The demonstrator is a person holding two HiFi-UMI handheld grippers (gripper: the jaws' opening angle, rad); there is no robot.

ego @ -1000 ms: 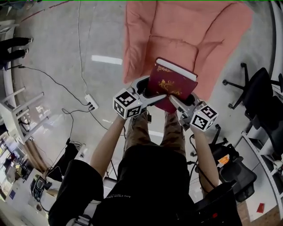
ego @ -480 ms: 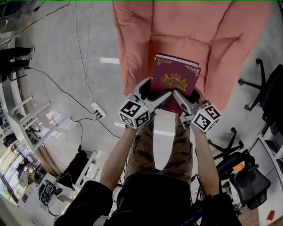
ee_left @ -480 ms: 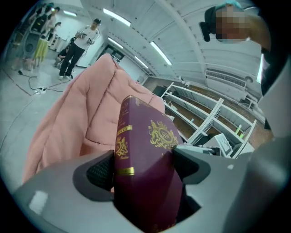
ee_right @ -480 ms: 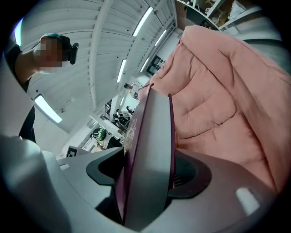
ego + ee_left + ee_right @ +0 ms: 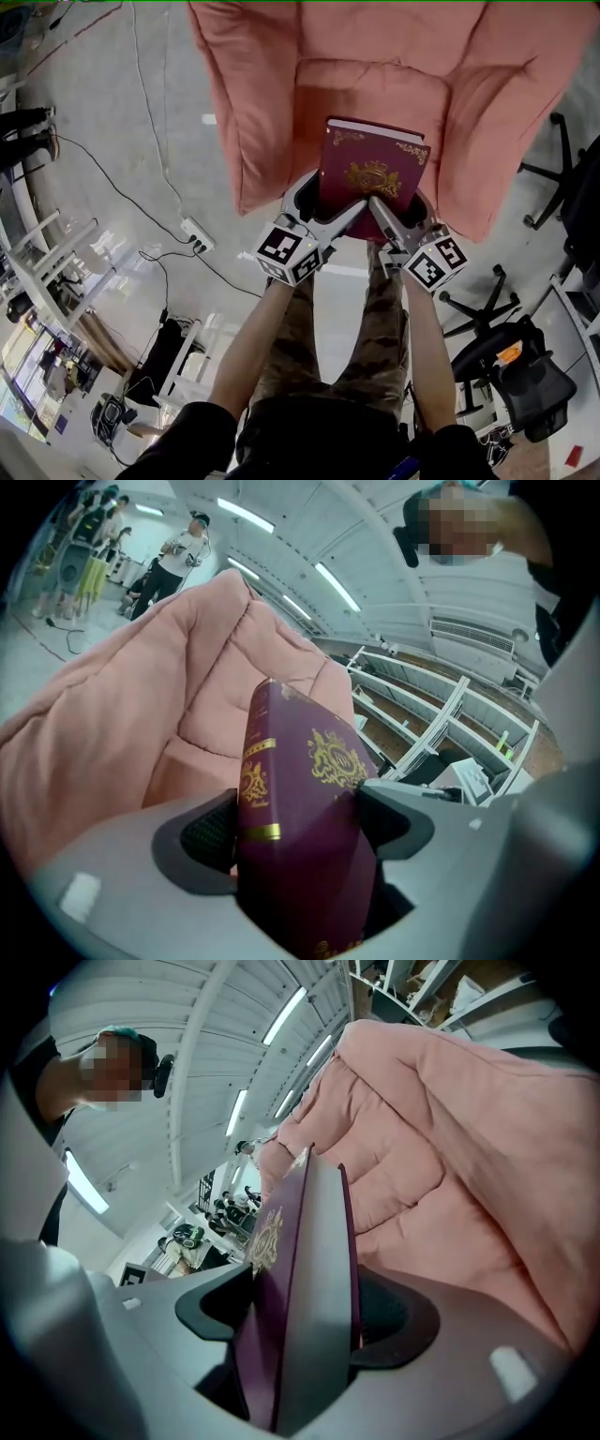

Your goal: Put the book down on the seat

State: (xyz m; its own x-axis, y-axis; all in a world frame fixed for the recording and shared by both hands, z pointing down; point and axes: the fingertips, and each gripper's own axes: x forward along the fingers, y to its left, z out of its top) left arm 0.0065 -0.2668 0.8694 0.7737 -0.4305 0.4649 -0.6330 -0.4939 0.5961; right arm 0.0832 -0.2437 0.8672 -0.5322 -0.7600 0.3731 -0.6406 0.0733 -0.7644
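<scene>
A maroon book (image 5: 373,169) with a gold crest hangs over the seat cushion (image 5: 366,89) of a pink armchair (image 5: 253,103). My left gripper (image 5: 323,199) is shut on the book's near left corner; in the left gripper view both pads press the book (image 5: 300,799) at the spine side. My right gripper (image 5: 398,206) has the near right corner between its jaws. Those jaws have just been opening, and in the right gripper view the book (image 5: 309,1269) stands between them with a gap at the left pad. The pink armchair (image 5: 450,1147) fills the space behind.
Black office chairs (image 5: 506,356) stand to the right of the armchair. A power strip (image 5: 195,234) and cables lie on the floor at left, near a white rack (image 5: 37,253). People (image 5: 178,550) stand far off behind the armchair (image 5: 141,696). My own legs are below the book.
Both grippers have sunk with the book toward the armchair's seat, and the chair looks larger and nearer. The book still sits between both pairs of jaws.
</scene>
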